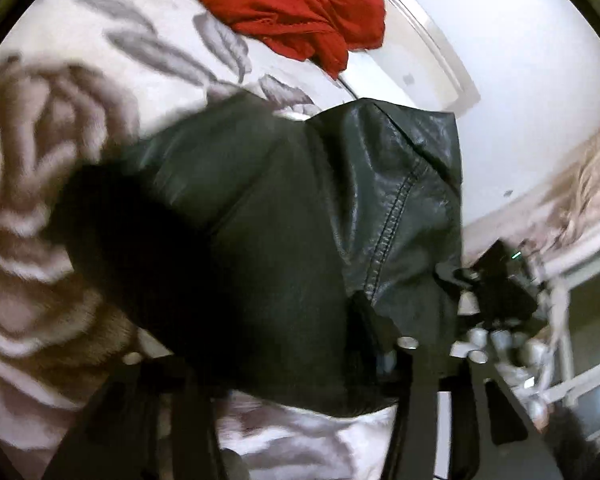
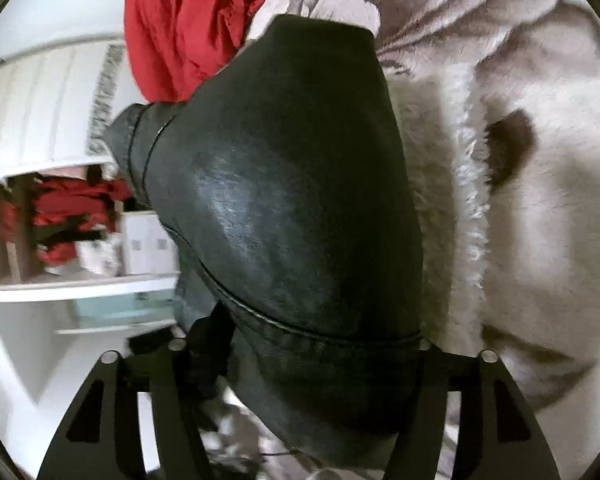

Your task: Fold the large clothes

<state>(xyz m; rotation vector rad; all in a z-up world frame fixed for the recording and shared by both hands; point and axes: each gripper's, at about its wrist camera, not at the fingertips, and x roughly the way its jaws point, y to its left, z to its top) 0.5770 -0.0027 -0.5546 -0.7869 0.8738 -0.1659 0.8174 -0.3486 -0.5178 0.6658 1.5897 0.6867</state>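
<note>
1. The left gripper (image 1: 268,364) holds a bunch of the black leather jacket (image 1: 300,208) between its jaws; the leather fills the gap and hides the fingertips.
2. The right gripper (image 2: 300,364) likewise holds the black leather jacket (image 2: 292,200), its jaws standing fairly wide with a thick, stitched fold of leather packed between them.
3. In the left wrist view the jacket rises from the gripper as a draped mass, a stitched seam running up its right side. Motion blur softens its left part.
4. Just to the right of the jacket in that view, the other gripper's dark body and silver bolts show, close against the leather's edge.
5. Behind and around the jacket lies a fluffy blanket (image 1: 60,160), pale with a large grey-brown flower pattern. In the right wrist view the same blanket (image 2: 520,200) spreads to the right of the jacket.
6. Beyond the jacket, at the far edge of the blanket, lies a crumpled red garment (image 1: 292,4); in the right wrist view that red garment (image 2: 180,28) sits above and left of the jacket.
7. Left of the jacket in the right wrist view stand white shelves (image 2: 80,292) holding red items, too blurred to identify.
</note>
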